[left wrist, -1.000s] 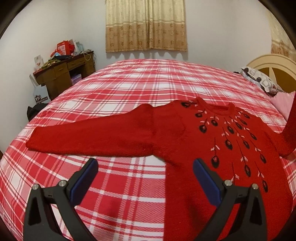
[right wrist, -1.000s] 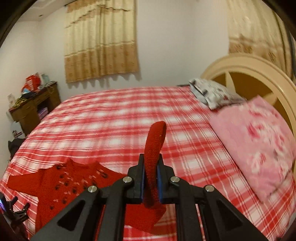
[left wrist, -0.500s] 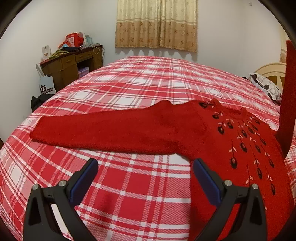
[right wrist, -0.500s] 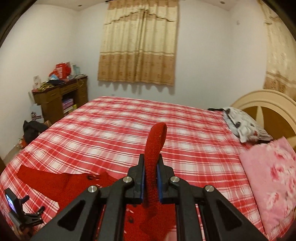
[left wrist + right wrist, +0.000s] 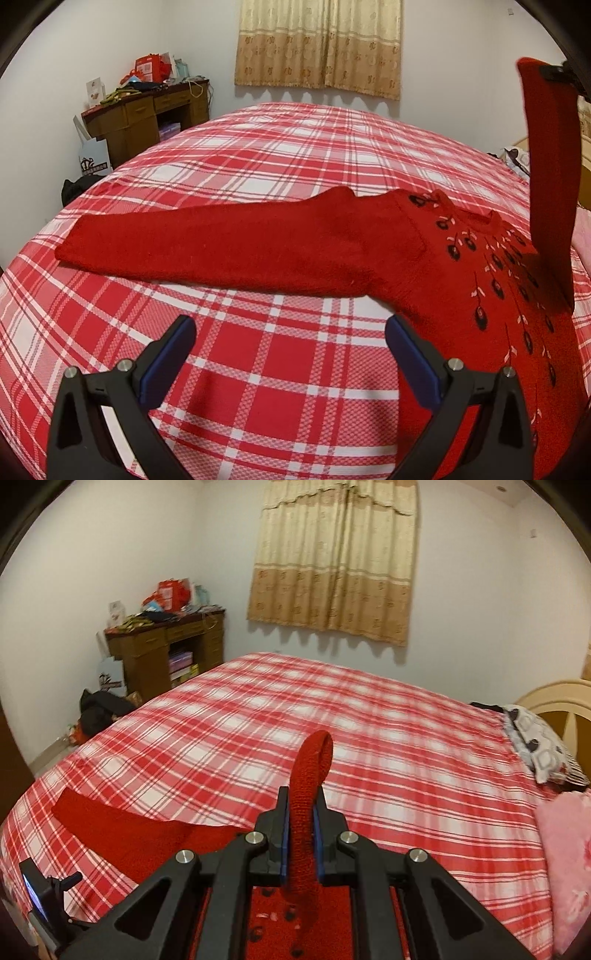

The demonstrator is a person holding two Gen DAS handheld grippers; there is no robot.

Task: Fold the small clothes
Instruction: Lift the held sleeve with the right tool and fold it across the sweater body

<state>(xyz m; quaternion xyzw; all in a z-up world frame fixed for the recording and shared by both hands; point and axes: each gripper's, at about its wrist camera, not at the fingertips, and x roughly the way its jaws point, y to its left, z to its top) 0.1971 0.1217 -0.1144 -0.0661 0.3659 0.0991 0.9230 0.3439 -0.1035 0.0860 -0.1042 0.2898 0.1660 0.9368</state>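
A small red knit sweater with black and white flower marks lies flat on the red plaid bed. Its left sleeve stretches out flat to the left. My left gripper is open and empty, low over the bedspread in front of that sleeve. My right gripper is shut on the cuff of the right sleeve and holds it high over the sweater body. The lifted sleeve hangs as a tall strip at the right of the left wrist view.
A brown desk with clutter stands at the far left by the wall, with bags on the floor beside it. A patterned pillow, a pink pillow and a cream headboard lie at the right. Curtains hang behind.
My right gripper has carried the right sleeve up and leftward over the sweater body. My left gripper has shifted left toward the flat left sleeve, still open.
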